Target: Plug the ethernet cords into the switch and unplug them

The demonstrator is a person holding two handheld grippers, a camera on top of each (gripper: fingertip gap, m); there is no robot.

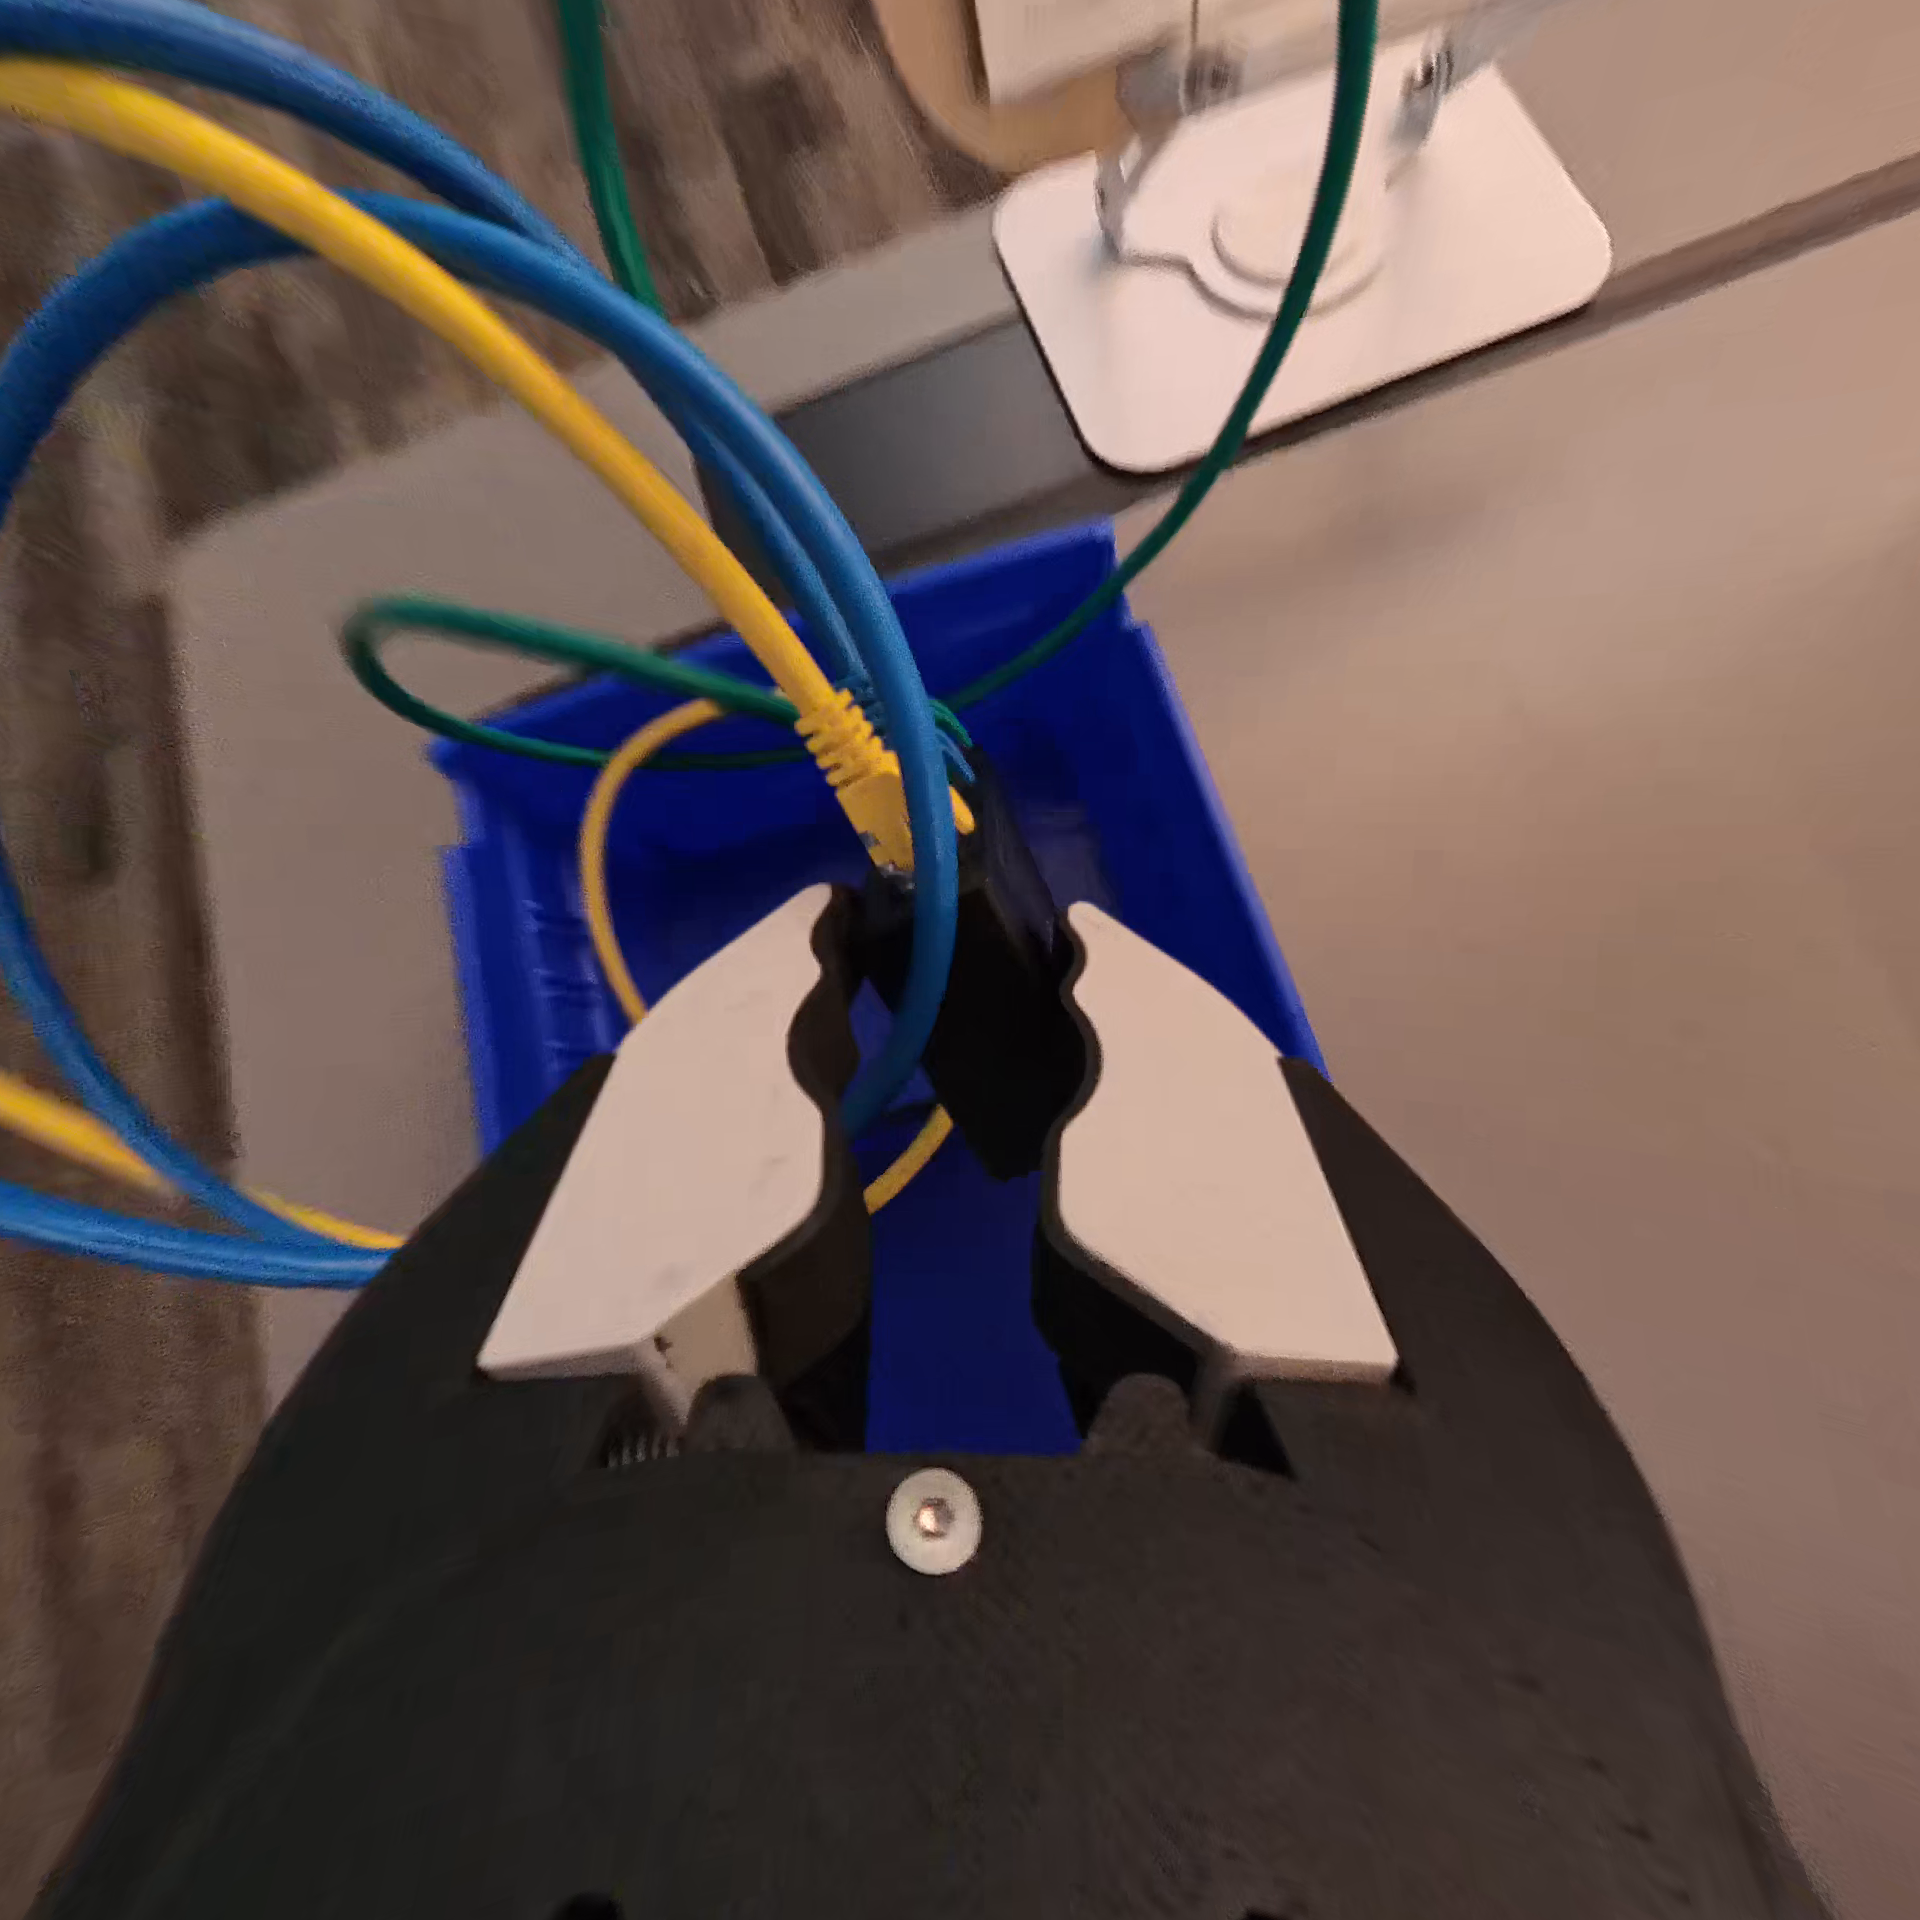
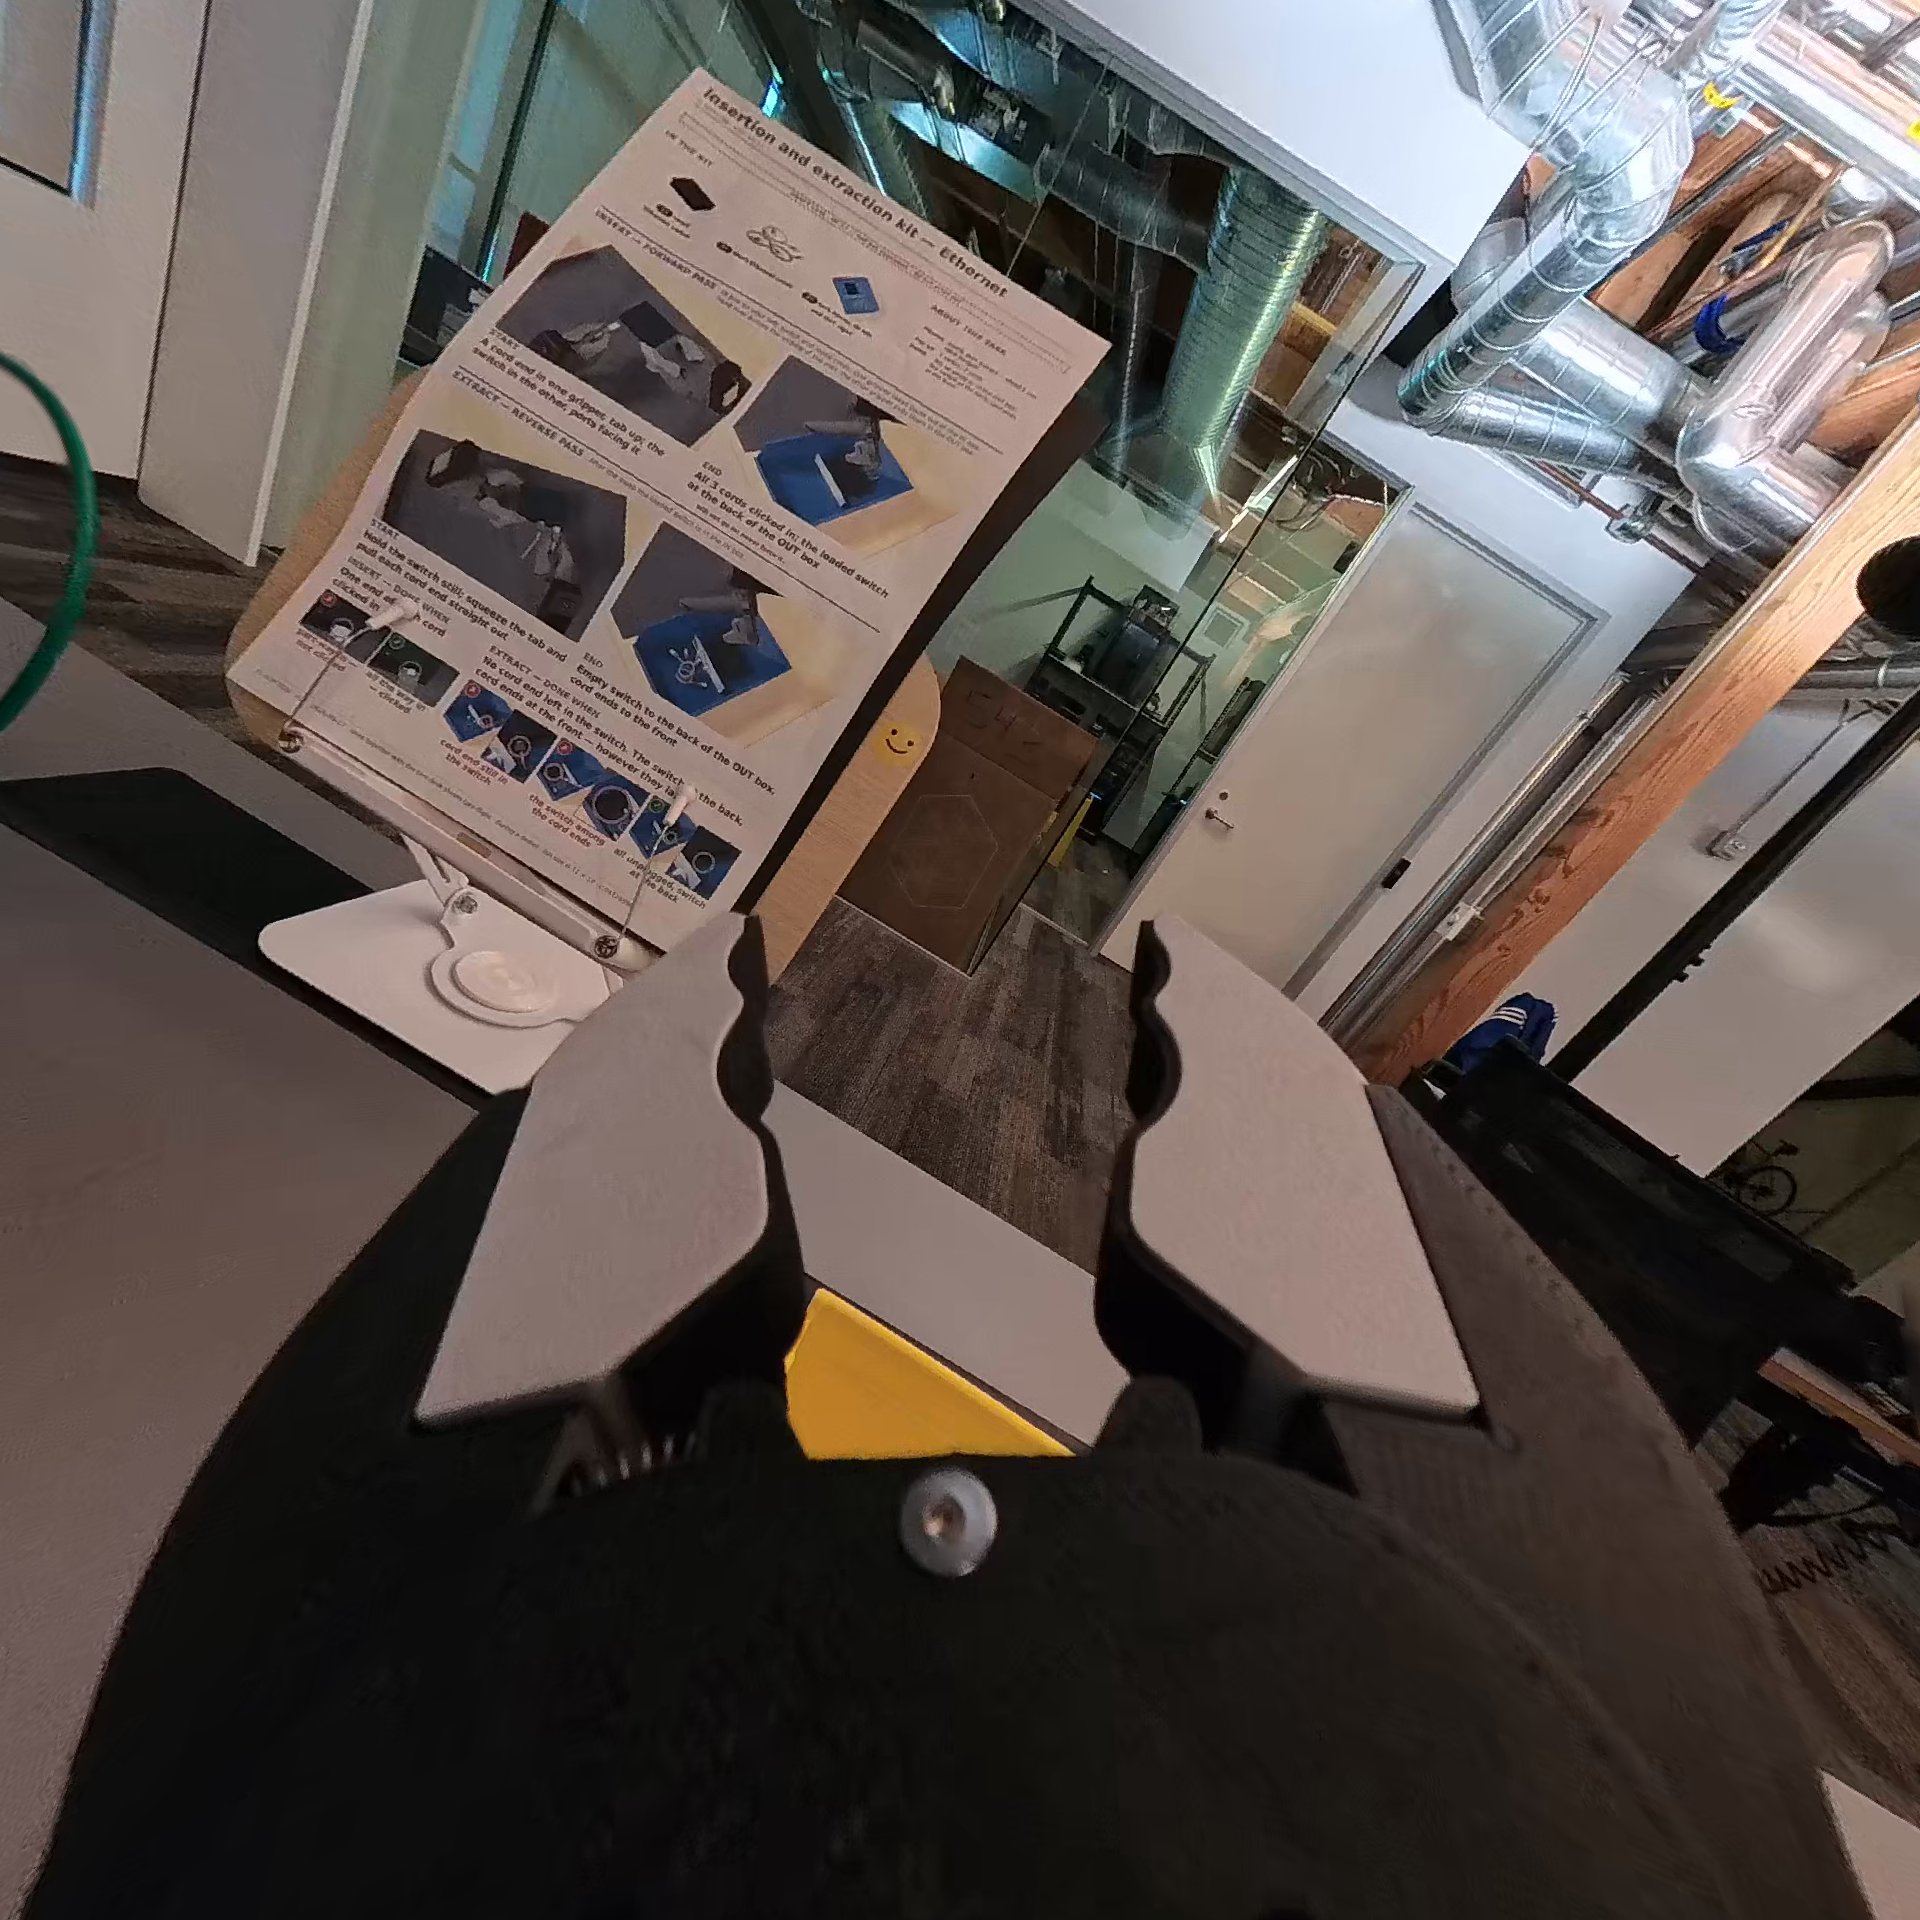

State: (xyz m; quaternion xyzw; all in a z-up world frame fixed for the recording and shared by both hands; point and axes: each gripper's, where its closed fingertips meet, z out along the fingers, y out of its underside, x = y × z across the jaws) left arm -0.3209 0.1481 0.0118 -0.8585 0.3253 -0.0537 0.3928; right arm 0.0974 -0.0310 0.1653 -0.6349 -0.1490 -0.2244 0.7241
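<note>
Switch (image 1: 992, 1023): small black box, clamped between the jaws of the left gripper (image 1: 945, 914) and held in the air above the blue bin (image 1: 1195, 790), tilted with its port end pointing away from the camera.
Yellow cord (image 1: 488, 332): its ribbed yellow plug (image 1: 857, 764) sits at the switch's far end; whether it is fully seated cannot be told through the motion blur. The cord arcs up to the left, and another length of it loops down behind the jaws.
Blue cords (image 1: 665, 374): 2 lengths sweep in from the left and end at the same side of the switch; 1 passes between the jaws, in front of the switch.
Green cord (image 1: 1283, 312): thin, runs down from the top edge, loops to the left over the bin and meets the bundle at the switch.
Blue bin: on the grey bench (image 1: 1558, 831), directly below the held switch.
Right gripper (image 2: 951, 971): jaws apart, gripping nothing, raised over the bench edge and pointing across the room.
Instruction sheet (image 2: 727, 468): clipped on a white stand (image 2: 416, 977) at the far side of the bench.
Yellow block (image 2: 883, 1392): partly visible low between the right jaws, on the bench below.
</note>
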